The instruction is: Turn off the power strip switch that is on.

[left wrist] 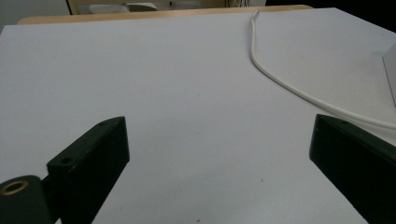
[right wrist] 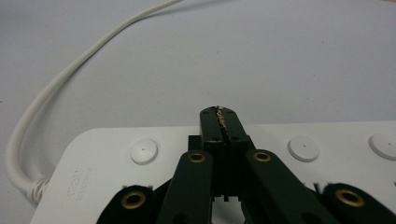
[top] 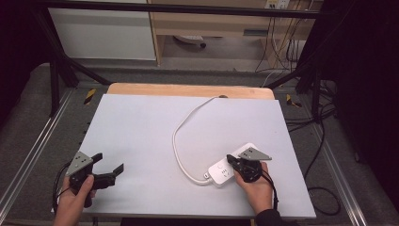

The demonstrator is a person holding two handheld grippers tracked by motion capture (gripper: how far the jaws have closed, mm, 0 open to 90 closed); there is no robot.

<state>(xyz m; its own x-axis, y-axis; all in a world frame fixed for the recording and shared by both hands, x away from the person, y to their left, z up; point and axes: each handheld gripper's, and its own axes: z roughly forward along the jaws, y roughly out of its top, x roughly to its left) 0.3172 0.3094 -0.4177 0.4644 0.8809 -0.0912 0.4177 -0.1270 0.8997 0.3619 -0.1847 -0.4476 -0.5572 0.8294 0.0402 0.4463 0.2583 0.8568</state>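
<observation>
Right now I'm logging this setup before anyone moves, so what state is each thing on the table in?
power strip: flat on the table, nothing seen plugged in.
cord: attached to the strip, loose curve to the table's far edge.
left gripper: open, holding nothing.
right gripper: shut, jaws together over the power strip, holding nothing.
table: covered by a white sheet.

A wooden cabinet [top: 207,23] is standing beyond the table [top: 141,122], a white panel [top: 101,33] sitting left of it, cables [top: 282,47] hanging at its right
</observation>
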